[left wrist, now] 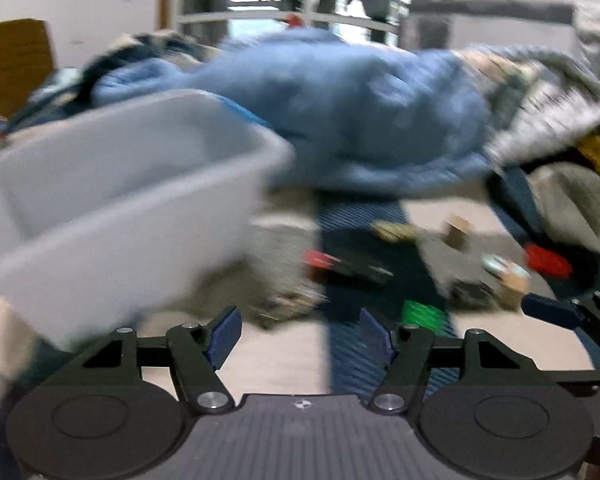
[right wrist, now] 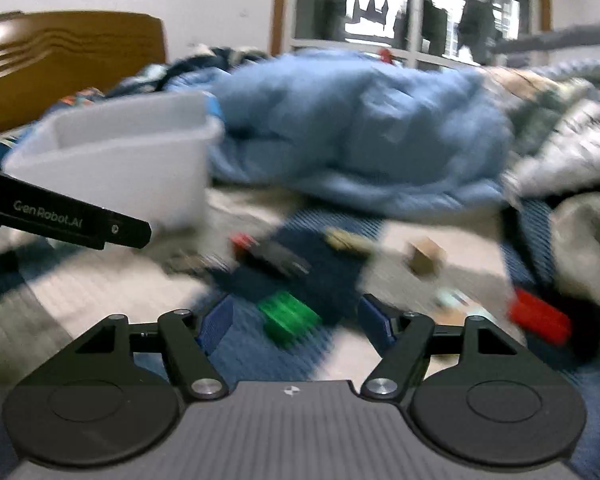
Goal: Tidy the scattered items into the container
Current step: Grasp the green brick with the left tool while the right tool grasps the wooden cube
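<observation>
The white plastic container (right wrist: pixel 112 160) sits on the bed at the left of both views, in front of a rumpled blue quilt (right wrist: pixel 360 128); from the left wrist its inside looks bare, though blur hides detail. Everything else is placed against this container. Just right of its base lies a red-and-black item (right wrist: pixel 260 250), too smeared to name. Further right and nearer the cameras is a green ridged block (right wrist: pixel 286 316), lying on a dark blue stripe of the bedcover (right wrist: pixel 332 280). Beyond that, well apart from the container, are a small tan block (right wrist: pixel 424 258), a yellowish piece (right wrist: pixel 342 238) and, farthest right, a red block (right wrist: pixel 538 320).

The right gripper (right wrist: pixel 296 320) is released, its 2 blue pads spread wide; the green block shows between them but touches neither. The left gripper (left wrist: pixel 300 336) is also released, with nothing between its pads, and hovers just right of the container. A wooden headboard (right wrist: pixel 68 60) stands behind the container, and a window (right wrist: pixel 412 12) behind the quilt.
</observation>
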